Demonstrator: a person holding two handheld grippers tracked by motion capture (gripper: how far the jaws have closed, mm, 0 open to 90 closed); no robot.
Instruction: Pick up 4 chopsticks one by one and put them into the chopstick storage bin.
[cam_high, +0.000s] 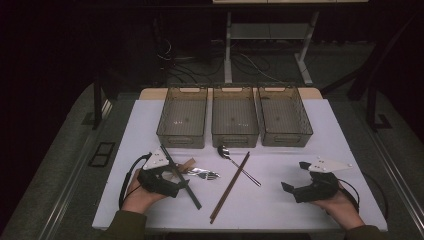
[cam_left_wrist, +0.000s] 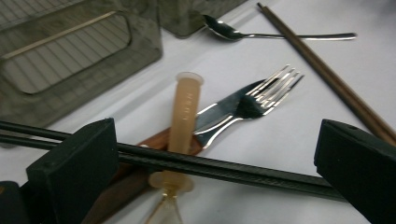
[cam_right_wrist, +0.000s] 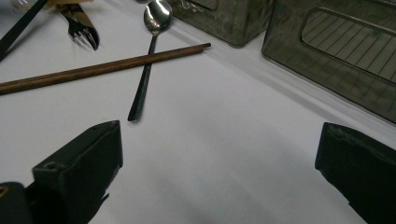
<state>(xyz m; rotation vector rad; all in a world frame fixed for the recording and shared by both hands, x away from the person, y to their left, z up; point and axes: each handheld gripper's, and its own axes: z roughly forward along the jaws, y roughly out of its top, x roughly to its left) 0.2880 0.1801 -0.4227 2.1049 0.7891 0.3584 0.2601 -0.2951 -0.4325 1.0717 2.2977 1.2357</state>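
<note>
Black chopsticks (cam_left_wrist: 219, 169) — white table (cam_high: 280, 200), dark room

Each hand wore an olive-green sleeve and carried a black, blocky two-jaw gripper (left gripper (cam_high: 181, 181), right gripper (cam_high: 295, 176)) topped by a pale grey triangular plate, with a black cable looping behind.

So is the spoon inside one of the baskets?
No, the spoon lies on the white table, just in front of the middle basket.
</note>
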